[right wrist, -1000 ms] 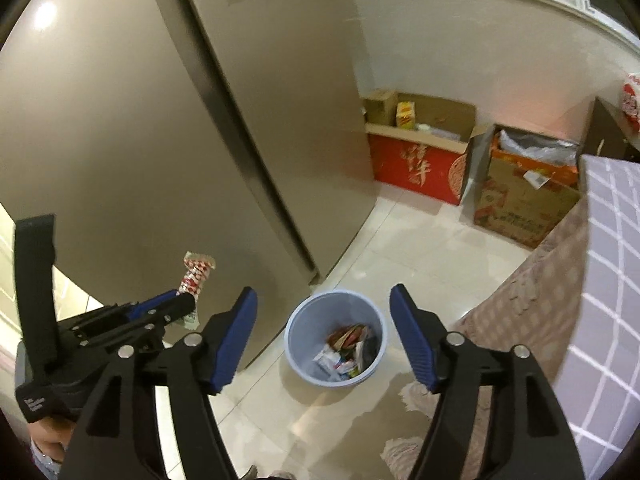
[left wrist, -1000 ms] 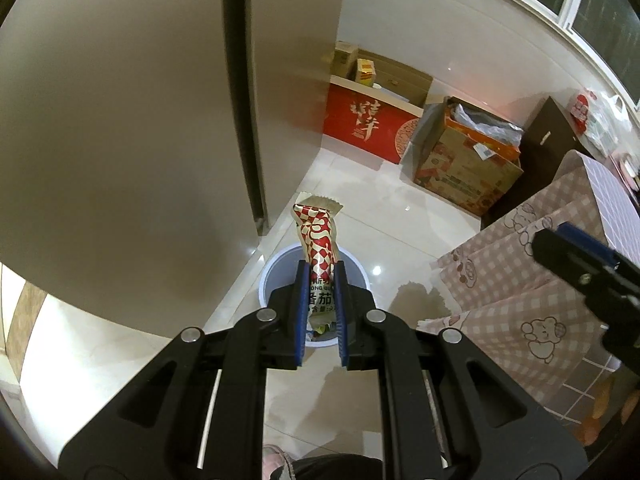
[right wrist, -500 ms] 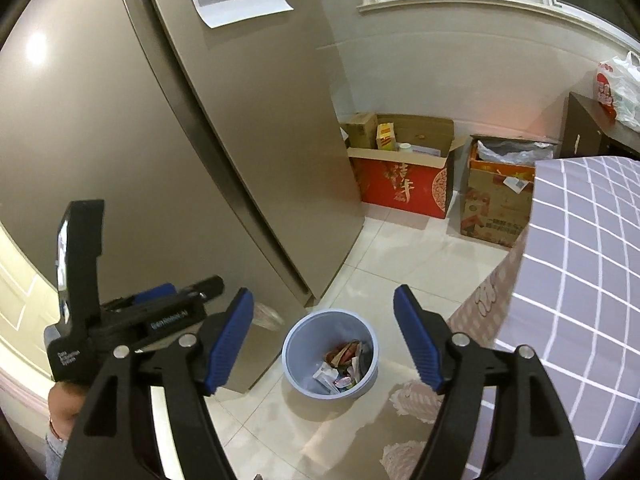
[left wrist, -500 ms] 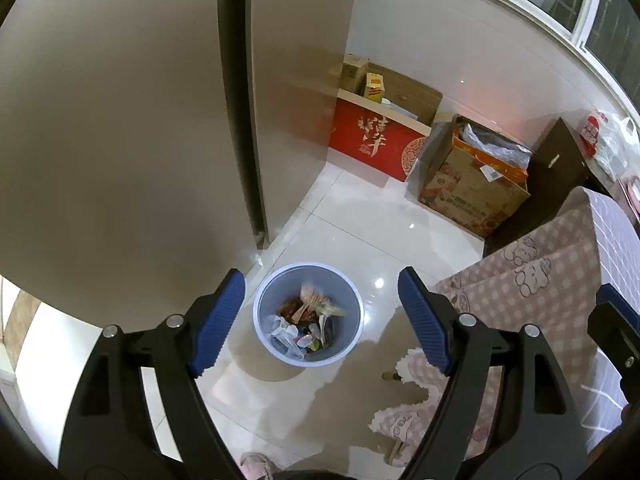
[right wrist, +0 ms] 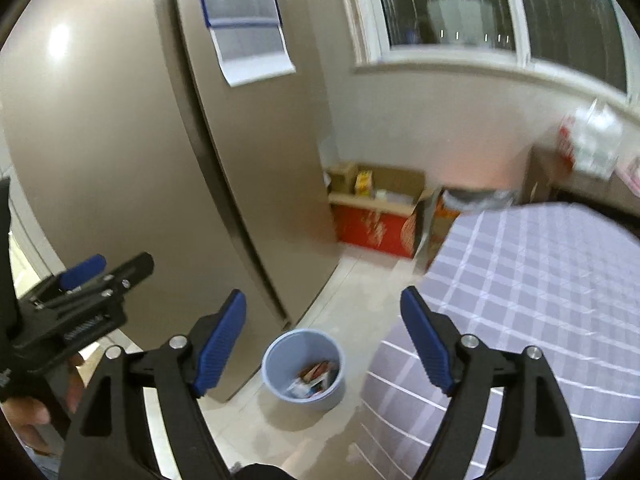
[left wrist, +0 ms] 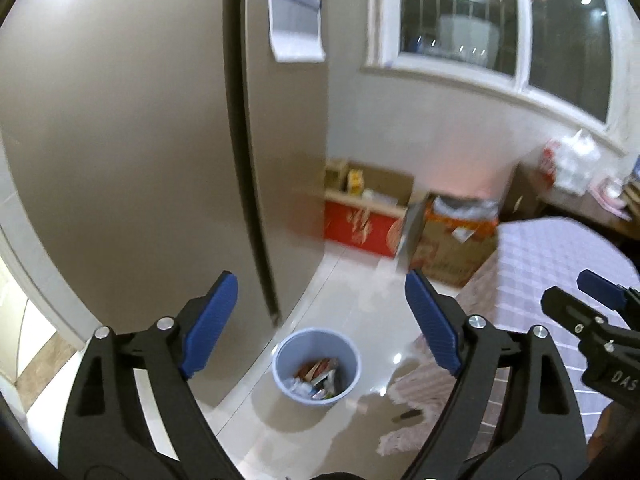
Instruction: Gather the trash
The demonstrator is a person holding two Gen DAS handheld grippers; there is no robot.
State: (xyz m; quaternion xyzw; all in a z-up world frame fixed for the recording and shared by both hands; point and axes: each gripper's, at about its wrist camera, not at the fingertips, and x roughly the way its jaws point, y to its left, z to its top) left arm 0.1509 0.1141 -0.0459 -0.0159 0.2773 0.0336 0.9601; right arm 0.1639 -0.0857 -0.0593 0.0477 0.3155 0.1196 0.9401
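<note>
A pale blue trash bin stands on the tiled floor beside the fridge, with crumpled wrappers inside it. High above it my left gripper is empty, its jaws wide and still opening. In the right wrist view the same bin lies far below my right gripper, whose jaws are also opening with nothing between them. The left gripper shows at that view's left edge, held by a hand. The right gripper's fingertip shows at the left wrist view's right edge.
A tall beige fridge fills the left, with a paper sheet stuck on it. A table under a checked lilac cloth is at the right. Red and brown cardboard boxes line the far wall under a window.
The left gripper let go of the red-and-white snack wrapper, which dropped into the bin. Both grippers then rose and tilted up, so the bin looks smaller and the window has come into view.
</note>
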